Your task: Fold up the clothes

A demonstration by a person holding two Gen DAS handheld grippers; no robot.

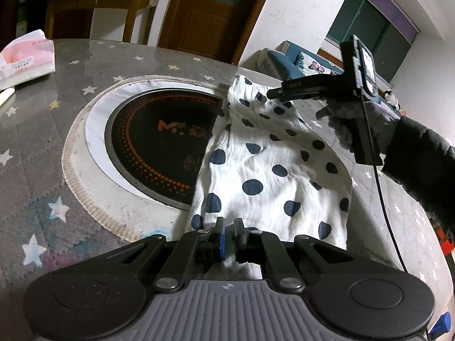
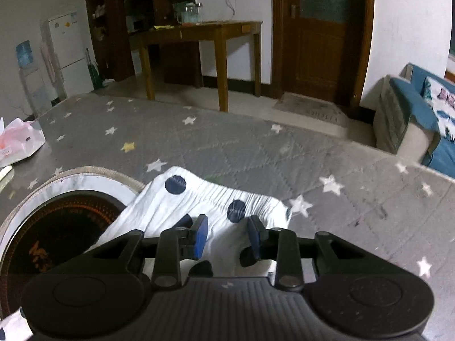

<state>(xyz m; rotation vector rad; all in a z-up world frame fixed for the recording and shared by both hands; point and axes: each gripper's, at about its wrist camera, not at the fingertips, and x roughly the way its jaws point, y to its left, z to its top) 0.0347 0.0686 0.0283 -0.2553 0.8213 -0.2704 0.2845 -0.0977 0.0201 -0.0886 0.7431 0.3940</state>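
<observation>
A white garment with dark blue dots [image 1: 264, 167] lies on the grey star-patterned tablecloth [image 1: 37, 176], partly over the black induction hob [image 1: 159, 142]. My left gripper [image 1: 229, 228] is at the garment's near edge, its jaws nearly closed with a narrow gap over the fabric. My right gripper [image 1: 273, 94] hovers over the garment's far elastic waistband. In the right wrist view the right gripper [image 2: 227, 234] is open above the waistband [image 2: 221, 196], empty.
A pink-and-white plastic bag [image 1: 25, 56] lies at the table's far left. A wooden side table [image 2: 199, 45], a brown door [image 2: 321, 34] and a blue sofa [image 2: 426, 113] stand beyond the table. A black cable [image 1: 389, 221] hangs from the right gripper.
</observation>
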